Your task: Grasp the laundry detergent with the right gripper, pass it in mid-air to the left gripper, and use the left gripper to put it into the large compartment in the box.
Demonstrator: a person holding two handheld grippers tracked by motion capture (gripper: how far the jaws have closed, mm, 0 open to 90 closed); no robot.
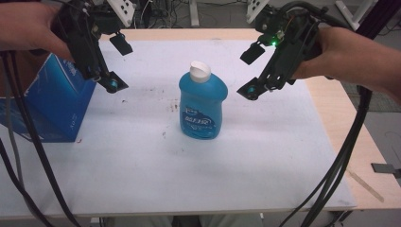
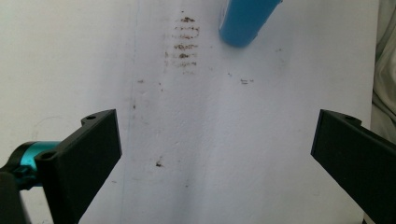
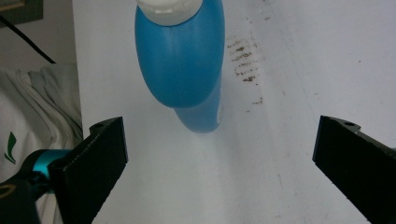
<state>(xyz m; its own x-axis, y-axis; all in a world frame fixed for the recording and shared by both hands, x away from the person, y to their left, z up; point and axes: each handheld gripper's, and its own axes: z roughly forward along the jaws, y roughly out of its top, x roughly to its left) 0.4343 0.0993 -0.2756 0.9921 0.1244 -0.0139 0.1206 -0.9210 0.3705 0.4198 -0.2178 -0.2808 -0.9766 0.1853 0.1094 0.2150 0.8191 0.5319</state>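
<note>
Above the table [image 1: 142,179] | left gripper [image 1: 119,64], right gripper [image 1: 249,71] flank blue bottle [image 1: 202,106] | fingers spread, empty

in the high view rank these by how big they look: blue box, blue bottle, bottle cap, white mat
1. White mat, by far the largest.
2. Blue box, partly cut off at the left edge.
3. Blue bottle.
4. Bottle cap, smallest.

The blue bottle [image 1: 203,101] stands alone mid-table, with open white table surface [image 1: 142,161] on every side. Both flanks are free for passage. The blue box [image 1: 49,101] blocks the table's far left edge.
</note>
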